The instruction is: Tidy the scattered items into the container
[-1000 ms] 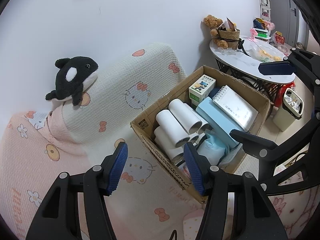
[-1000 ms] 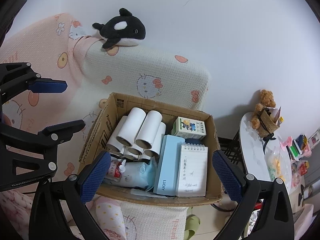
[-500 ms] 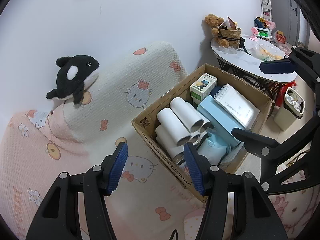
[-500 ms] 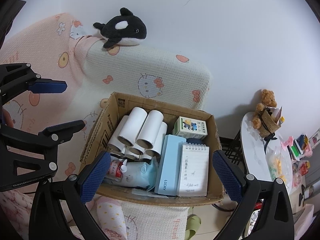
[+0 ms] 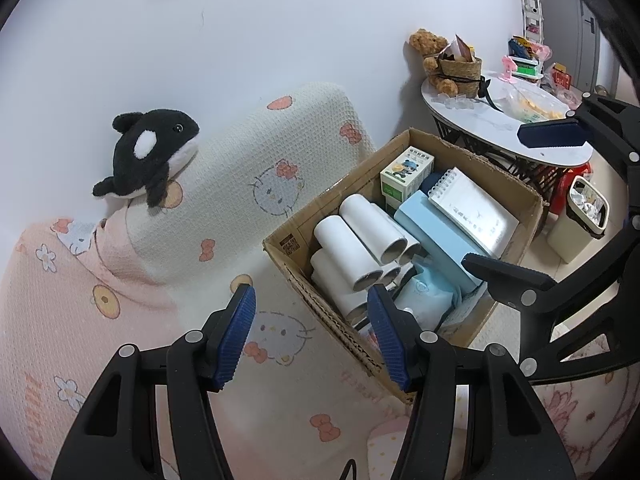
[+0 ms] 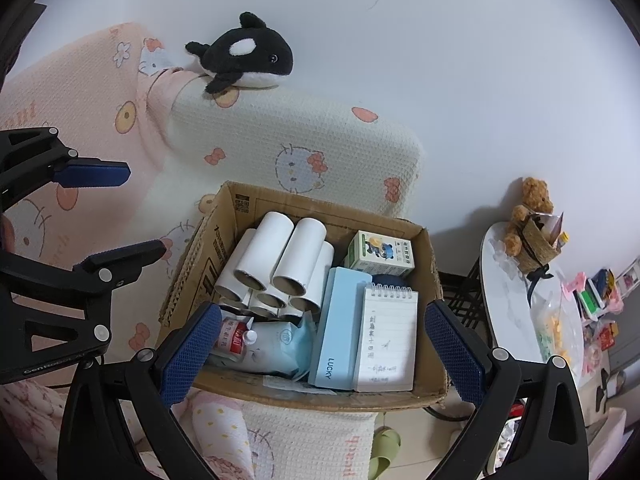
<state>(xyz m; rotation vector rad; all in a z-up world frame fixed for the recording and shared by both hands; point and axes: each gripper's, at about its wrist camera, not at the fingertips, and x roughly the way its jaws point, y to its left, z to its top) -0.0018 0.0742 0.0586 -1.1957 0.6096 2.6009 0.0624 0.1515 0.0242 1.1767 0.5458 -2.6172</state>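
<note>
**Box nearly full, one plush orca left out on the sofa back**

Both grippers hung above the sofa with nothing in them. The left gripper [image 5: 310,330] had its blue pads spread apart over the Hello Kitty cover, just left of the cardboard box [image 5: 298,240]. The right gripper [image 6: 320,354] was spread wider, its pads straddling the near edge of the box [image 6: 320,394].

The box sat on the sofa seat [image 5: 280,400] and already held white paper rolls [image 6: 276,260], a pale blue case [image 6: 340,328], a spiral notepad [image 6: 386,344], a small green-and-white carton [image 6: 382,252] and a soft blue wipes pack [image 6: 276,346]. The only loose thing in view was the plush orca [image 5: 150,158], perched on top of the backrest cushion [image 5: 248,184] at the far left, well apart from both grippers.

If the orca counted as one of the scattered items, the left gripper looked the natural one to fetch it, being on that side. A good grasp would likely take the body across its thick middle rather than a fin or the tail, since plush squashes and a thin flap could slip out. Approaching from the front and above would avoid shoving the toy back against the wall [image 5: 280,40]. Free space in the box seemed scarce, so laying the orca on top of the rolls, not forcing it between things, appeared the safer placement. Whether other items lay outside the frames could not be told.
</note>
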